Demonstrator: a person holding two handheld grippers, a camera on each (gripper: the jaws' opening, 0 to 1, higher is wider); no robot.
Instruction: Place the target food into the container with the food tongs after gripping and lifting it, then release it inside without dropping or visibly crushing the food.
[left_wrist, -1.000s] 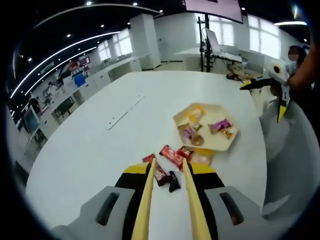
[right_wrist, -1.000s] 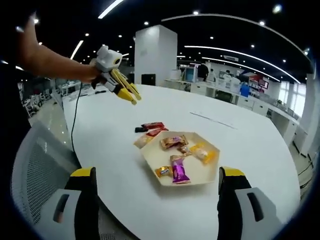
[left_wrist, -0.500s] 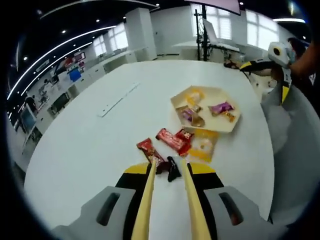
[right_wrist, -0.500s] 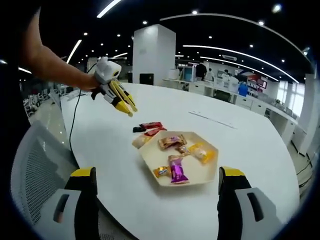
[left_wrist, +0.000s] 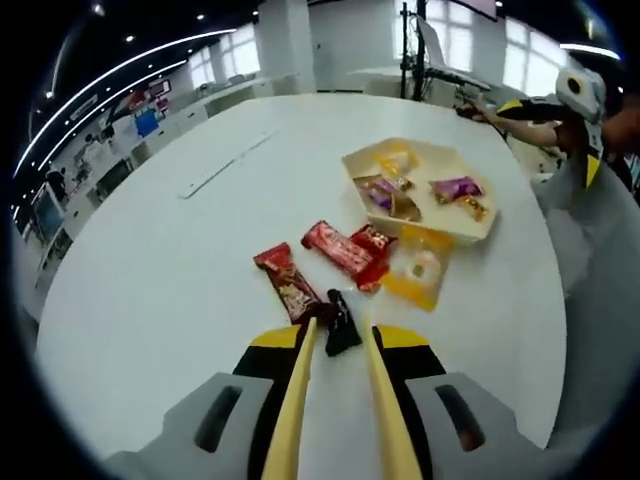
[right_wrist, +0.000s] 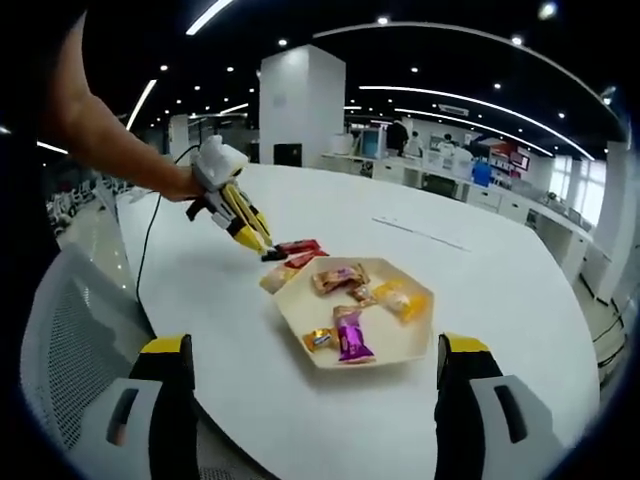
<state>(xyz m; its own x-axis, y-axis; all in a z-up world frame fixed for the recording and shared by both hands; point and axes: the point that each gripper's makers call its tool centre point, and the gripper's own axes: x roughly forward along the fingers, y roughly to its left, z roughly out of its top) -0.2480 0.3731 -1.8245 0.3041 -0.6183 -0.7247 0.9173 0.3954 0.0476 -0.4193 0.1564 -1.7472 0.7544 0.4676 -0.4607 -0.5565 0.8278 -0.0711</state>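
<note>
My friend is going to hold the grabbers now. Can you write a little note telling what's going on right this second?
Left gripper: jaws open, tips right at the small dark candy on the white table, not closed on it yet.
Right gripper: jaws wide open, holding nothing, hovering near the table's edge, facing the tray.
Tray: holds several wrapped candies already.
Beside the tray on the table: two red bars, a yellow packet and the dark candy.
Left to do: close gently on the dark candy, lift it, carry it to the tray, release it inside.
</note>
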